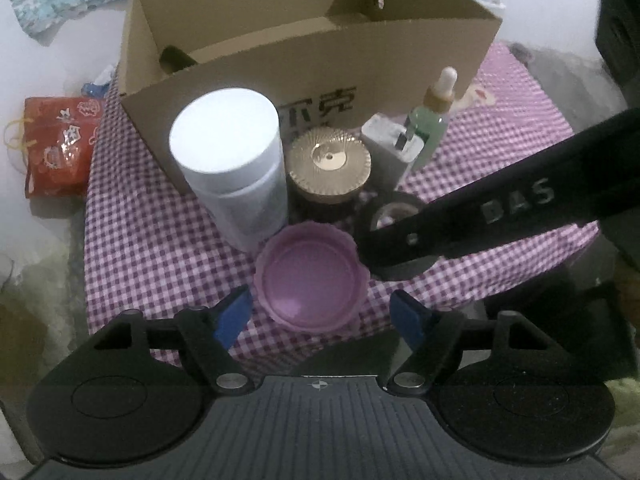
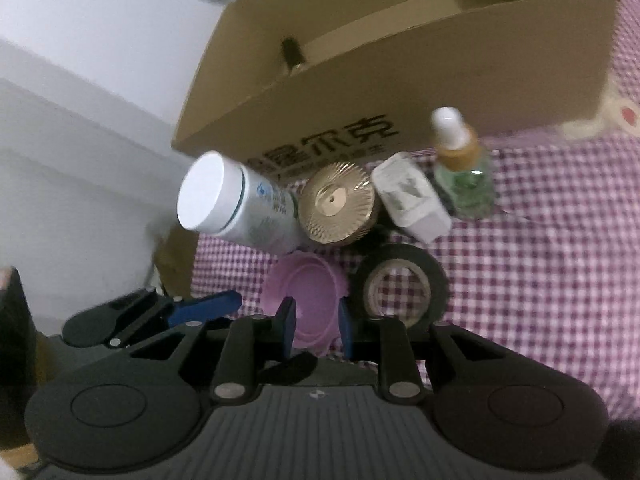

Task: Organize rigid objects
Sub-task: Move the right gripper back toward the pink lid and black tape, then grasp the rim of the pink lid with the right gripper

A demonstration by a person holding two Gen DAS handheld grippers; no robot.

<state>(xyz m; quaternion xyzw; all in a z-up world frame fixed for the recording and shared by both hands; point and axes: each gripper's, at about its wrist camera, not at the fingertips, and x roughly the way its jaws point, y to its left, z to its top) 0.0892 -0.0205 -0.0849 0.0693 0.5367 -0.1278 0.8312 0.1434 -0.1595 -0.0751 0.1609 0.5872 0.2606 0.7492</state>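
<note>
Left wrist view: cardboard box (image 1: 304, 46) open, apparently holding only one dark item; white jar (image 1: 230, 160), gold lid (image 1: 330, 160), white charger (image 1: 390, 152), dropper bottle (image 1: 432, 120), tape roll (image 1: 394, 232) and purple lid (image 1: 312, 276) all outside on checked surface (image 1: 140, 240). Sorting judged barely begun. Left hand-held gripper (image 1: 322, 314) spread wide, empty, just short of purple lid. Right wrist view alone shows right hand-held gripper (image 2: 316, 326) jaws narrowed, nothing between, tape roll fully visible.
</note>
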